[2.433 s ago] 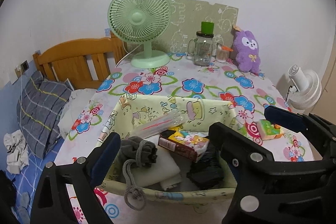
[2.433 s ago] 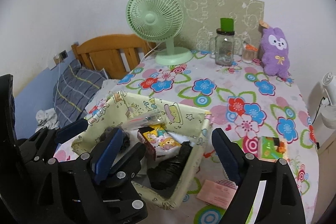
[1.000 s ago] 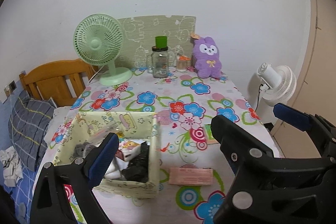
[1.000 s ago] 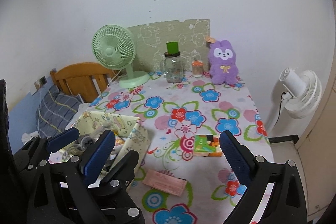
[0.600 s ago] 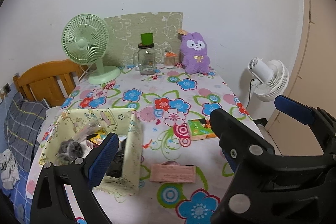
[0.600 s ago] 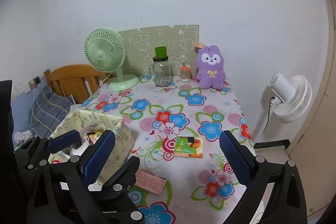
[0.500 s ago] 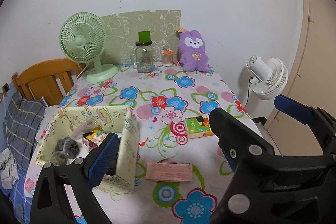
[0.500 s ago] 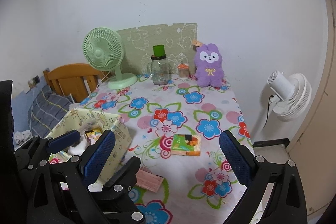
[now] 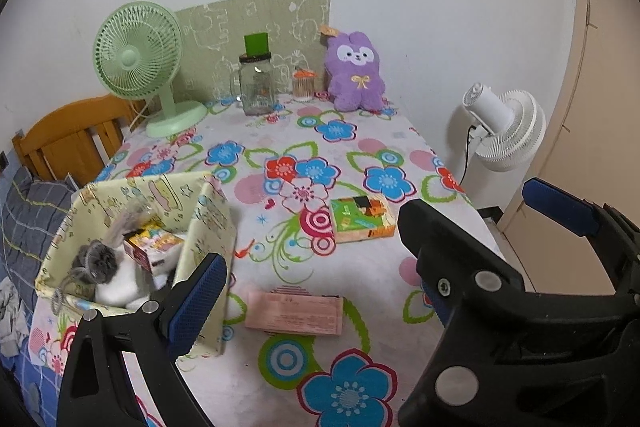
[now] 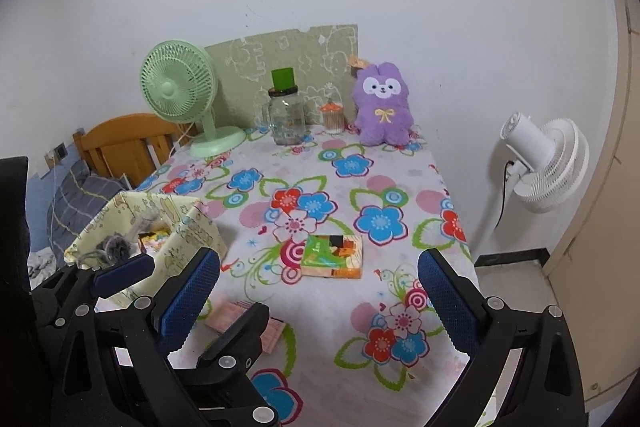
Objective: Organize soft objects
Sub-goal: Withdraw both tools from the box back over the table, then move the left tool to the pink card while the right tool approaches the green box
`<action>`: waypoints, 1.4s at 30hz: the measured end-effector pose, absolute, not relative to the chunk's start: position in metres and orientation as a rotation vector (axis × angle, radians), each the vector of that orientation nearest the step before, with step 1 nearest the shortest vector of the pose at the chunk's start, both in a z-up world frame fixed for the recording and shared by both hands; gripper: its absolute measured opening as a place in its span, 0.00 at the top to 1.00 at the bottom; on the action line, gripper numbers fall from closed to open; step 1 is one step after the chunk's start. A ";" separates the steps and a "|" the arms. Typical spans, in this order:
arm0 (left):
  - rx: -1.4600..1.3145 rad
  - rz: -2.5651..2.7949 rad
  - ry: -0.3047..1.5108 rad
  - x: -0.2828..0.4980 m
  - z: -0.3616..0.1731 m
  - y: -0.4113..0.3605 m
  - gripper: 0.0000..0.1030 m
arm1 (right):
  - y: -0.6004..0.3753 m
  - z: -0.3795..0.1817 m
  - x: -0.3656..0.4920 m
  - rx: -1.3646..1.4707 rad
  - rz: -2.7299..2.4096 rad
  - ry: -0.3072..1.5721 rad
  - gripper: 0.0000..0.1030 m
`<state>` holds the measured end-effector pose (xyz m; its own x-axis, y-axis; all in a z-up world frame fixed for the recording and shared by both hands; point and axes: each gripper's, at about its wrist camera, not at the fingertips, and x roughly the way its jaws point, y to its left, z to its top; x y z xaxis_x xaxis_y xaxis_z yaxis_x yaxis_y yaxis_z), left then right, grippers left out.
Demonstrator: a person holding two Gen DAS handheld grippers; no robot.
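A pale yellow fabric bin [image 9: 208, 215] stands at the near left of the flowered table [image 9: 360, 259]. It holds a grey sock bundle [image 9: 98, 261], white cloth and a small printed box. The bin also shows in the right wrist view [image 10: 192, 231]. A purple plush rabbit [image 9: 354, 71] sits at the far edge against the wall, also seen in the right wrist view [image 10: 382, 105]. My left gripper [image 9: 316, 287] is open and empty, high above the near table edge. My right gripper [image 10: 320, 291] is open and empty beside it.
A green packet [image 9: 360, 219] and a pink packet [image 9: 294, 313] lie on the table. A green desk fan [image 9: 138, 63], a glass jar [image 9: 256, 87] and a small jar stand at the back. A white fan [image 9: 504, 127] stands at the right, a bed at the left.
Both grippers have pulled back and up from the bin and swung right. The whole table now shows. Both stay open and empty.
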<state>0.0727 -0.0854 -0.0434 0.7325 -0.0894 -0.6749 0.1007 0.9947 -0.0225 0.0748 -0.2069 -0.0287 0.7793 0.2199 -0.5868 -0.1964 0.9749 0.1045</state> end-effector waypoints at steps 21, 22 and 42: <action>-0.016 -0.079 0.878 0.091 -0.107 -0.096 0.04 | -0.213 -0.096 0.098 0.042 0.207 0.773 0.02; -0.020 -0.075 0.887 0.092 -0.110 -0.095 0.04 | -0.213 -0.099 0.101 0.043 0.208 0.782 0.02; -0.069 -0.038 1.002 0.111 -0.146 -0.093 0.04 | -0.212 -0.135 0.125 0.038 0.209 0.864 0.02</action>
